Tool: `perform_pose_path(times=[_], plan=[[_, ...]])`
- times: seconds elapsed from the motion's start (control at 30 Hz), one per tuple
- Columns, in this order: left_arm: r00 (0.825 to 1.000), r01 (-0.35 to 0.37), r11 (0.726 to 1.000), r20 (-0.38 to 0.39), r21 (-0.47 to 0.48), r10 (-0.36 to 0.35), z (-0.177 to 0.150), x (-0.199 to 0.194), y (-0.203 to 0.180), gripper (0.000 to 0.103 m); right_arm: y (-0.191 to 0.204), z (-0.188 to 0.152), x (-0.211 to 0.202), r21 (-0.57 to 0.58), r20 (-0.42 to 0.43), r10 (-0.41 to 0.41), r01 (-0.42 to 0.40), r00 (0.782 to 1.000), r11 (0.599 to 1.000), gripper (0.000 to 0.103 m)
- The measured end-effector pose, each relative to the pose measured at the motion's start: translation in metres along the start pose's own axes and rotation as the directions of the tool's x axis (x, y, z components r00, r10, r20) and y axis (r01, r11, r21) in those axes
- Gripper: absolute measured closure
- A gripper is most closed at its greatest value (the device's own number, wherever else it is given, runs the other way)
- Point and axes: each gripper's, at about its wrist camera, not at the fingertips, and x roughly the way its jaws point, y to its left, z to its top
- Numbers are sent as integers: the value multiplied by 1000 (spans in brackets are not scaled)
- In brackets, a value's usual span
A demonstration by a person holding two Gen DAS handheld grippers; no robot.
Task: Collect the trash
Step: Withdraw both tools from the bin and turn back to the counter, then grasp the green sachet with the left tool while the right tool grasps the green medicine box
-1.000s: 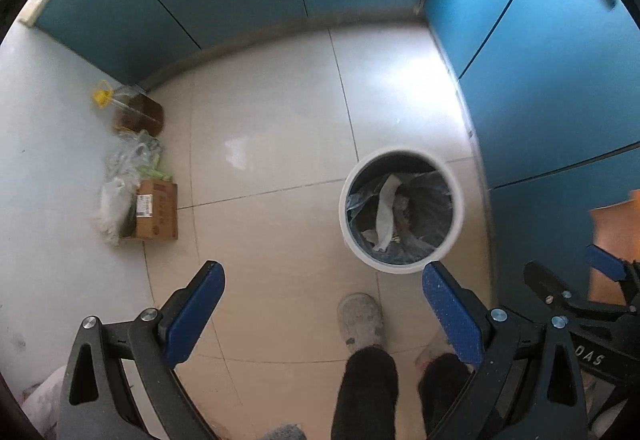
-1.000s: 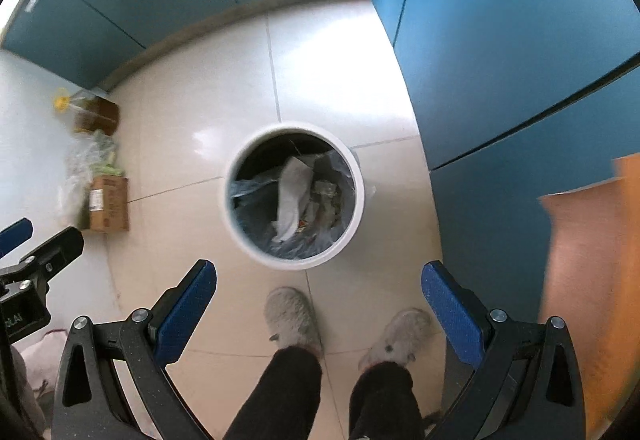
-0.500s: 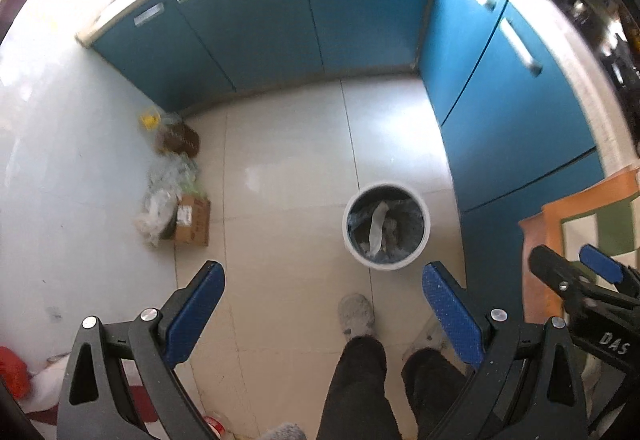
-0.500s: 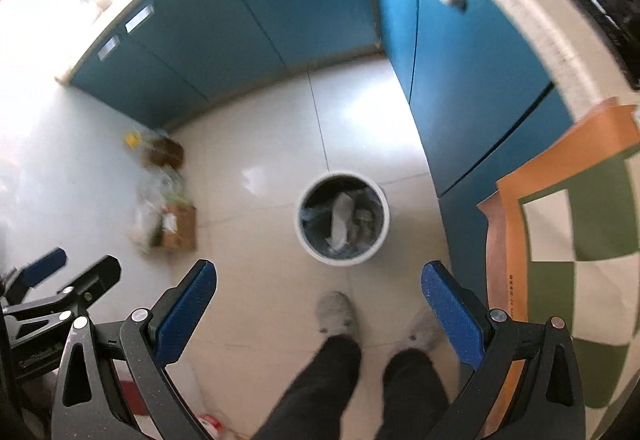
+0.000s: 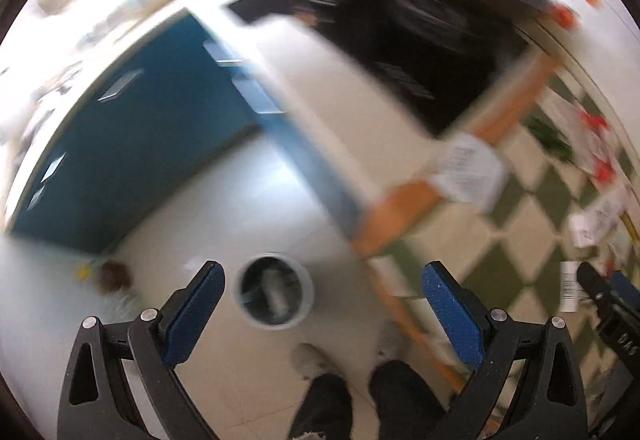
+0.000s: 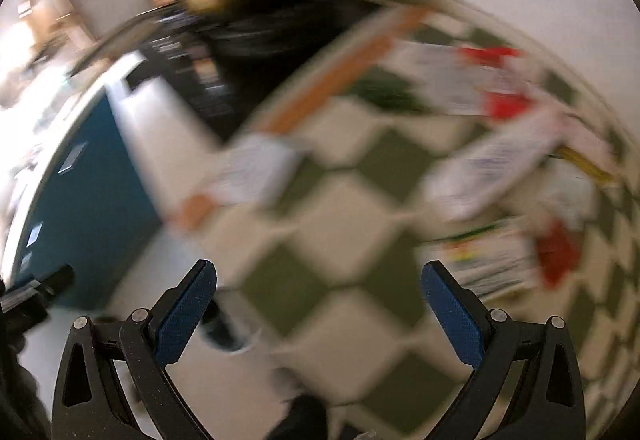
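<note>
Both views are blurred by motion. My left gripper (image 5: 324, 304) is open and empty, high above the floor. Below it stands a round white trash bin (image 5: 275, 292) with a dark liner and litter inside. My right gripper (image 6: 318, 304) is open and empty above a green and cream checkered tablecloth (image 6: 340, 232). White wrappers (image 6: 496, 163) and red scraps (image 6: 556, 252) lie scattered on the cloth. A white paper (image 6: 252, 171) lies near the cloth's orange border; it also shows in the left wrist view (image 5: 468, 171). The bin (image 6: 224, 332) shows partly behind the right gripper's left finger.
Blue cabinets (image 5: 140, 135) with a white counter (image 5: 328, 95) run along the left. A black stove area (image 5: 400, 23) lies beyond. The person's dark trouser legs (image 5: 360, 400) and slippers are below. Bags and a bottle (image 5: 112, 276) sit by the wall.
Both grippers have risen and swung right, from looking down into the bin to the counter and checkered table. The bin now looks smaller and lower. Both grippers stay open.
</note>
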Motion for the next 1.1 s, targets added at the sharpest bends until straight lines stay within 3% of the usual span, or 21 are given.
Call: perform_pose_path(times=[0.1,0.27,0.33,0.43,0.47,0.53,0.57,0.6,0.73,0.93,1.0,1.1], plan=[[997,49,994,-59,93,-44,27,40,-54,2,-52,10,22,76,-46,-11,14,999,997,0],[988,93,978,-137,187,-68,52,90,-98,4,-82,15,52,70,-99,-11,18,995,997,0],[984,107,971,-160,213,-74,59,108,-108,20,-81,13,62,54,-122,-9,15,992,998,0],[987,119,964,-137,240,-88,63,111,-114,30,-79,12,75,3,-147,-31,32,989,999,0],[987,123,960,-131,251,-92,64,110,-116,39,-78,13,77,-21,-147,-47,44,988,999,0],[988,129,952,-113,277,-101,64,105,-119,67,-78,15,83,-33,-158,-67,63,985,997,0],[988,131,949,-113,288,-102,65,103,-119,90,-80,14,87,-30,-182,-70,66,981,997,0],[987,140,947,-122,291,-108,65,102,-120,103,-82,12,91,-21,-206,-67,64,976,998,0],[984,151,953,-129,262,-120,64,102,-115,103,-92,10,94,11,-198,-75,79,977,997,2],[979,198,959,-82,204,-185,63,73,-82,103,-103,7,66,61,-94,-45,51,995,997,2],[969,248,958,-50,146,-244,66,60,-72,103,-108,10,59,83,-74,-39,45,997,996,3],[935,349,937,-76,26,-346,81,67,-63,97,-118,14,46,143,-47,-24,31,999,989,3]])
